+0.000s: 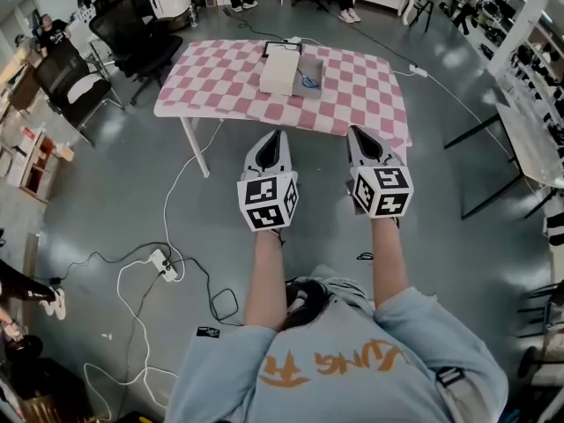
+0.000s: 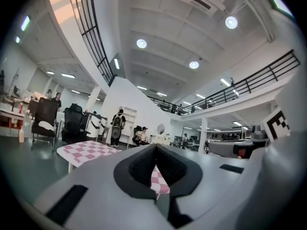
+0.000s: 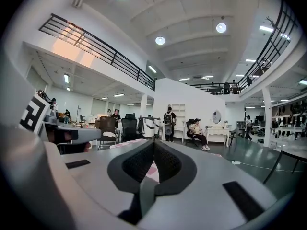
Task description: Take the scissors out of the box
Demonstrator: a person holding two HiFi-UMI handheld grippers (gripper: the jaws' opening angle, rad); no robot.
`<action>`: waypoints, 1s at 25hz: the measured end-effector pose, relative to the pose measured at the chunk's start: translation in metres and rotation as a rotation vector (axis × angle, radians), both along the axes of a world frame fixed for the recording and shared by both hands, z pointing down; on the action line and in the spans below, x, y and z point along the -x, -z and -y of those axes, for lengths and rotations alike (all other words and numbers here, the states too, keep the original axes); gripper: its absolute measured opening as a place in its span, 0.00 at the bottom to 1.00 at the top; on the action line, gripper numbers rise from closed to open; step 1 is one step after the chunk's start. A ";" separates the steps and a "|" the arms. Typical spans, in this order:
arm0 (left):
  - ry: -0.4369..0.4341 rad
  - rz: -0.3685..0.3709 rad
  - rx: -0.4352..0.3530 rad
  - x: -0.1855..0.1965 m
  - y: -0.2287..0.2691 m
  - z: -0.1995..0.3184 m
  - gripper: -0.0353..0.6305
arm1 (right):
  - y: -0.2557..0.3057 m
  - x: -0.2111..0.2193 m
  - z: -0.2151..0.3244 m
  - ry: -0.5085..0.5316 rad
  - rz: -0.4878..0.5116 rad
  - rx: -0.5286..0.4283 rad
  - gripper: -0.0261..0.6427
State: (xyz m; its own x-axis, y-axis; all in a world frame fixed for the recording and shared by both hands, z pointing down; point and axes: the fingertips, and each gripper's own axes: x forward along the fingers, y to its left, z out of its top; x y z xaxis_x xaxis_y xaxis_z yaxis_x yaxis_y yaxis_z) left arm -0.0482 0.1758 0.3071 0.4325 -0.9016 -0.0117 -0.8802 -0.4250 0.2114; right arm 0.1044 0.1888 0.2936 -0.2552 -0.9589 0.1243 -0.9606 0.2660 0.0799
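- The left tool is held out level in front of the person, over the floor, short of the bench.
- In the left gripper view the left tool's jaws are clenched, their ribbed pads meeting at the tips, with nothing between them.
- The right tool is level beside the left one, the two apart from each other and pointing toward the bench.
- In the right gripper view the right tool's jaws are also clenched tip to tip and hold nothing.
- The bench carries a pink-and-white checked cloth and stands well ahead of both tools.
- The box sits near the far middle of the bench, a white part beside a grey open part.
- The scissors show only as a small blue shape in the grey part of the box, too small to make out further.
- A white cable and a power strip lie on the floor to the person's left.
- Black office chairs stand beyond the bench's left end.
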 end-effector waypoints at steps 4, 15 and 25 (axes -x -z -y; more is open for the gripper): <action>0.010 0.003 0.001 0.005 0.002 0.002 0.08 | -0.001 0.010 0.007 0.013 -0.025 0.001 0.03; -0.023 0.001 -0.016 0.007 0.014 -0.004 0.08 | 0.017 0.041 0.011 0.062 -0.058 -0.025 0.03; 0.033 -0.019 0.026 0.032 0.013 0.011 0.08 | 0.034 0.057 0.018 0.102 -0.085 -0.064 0.04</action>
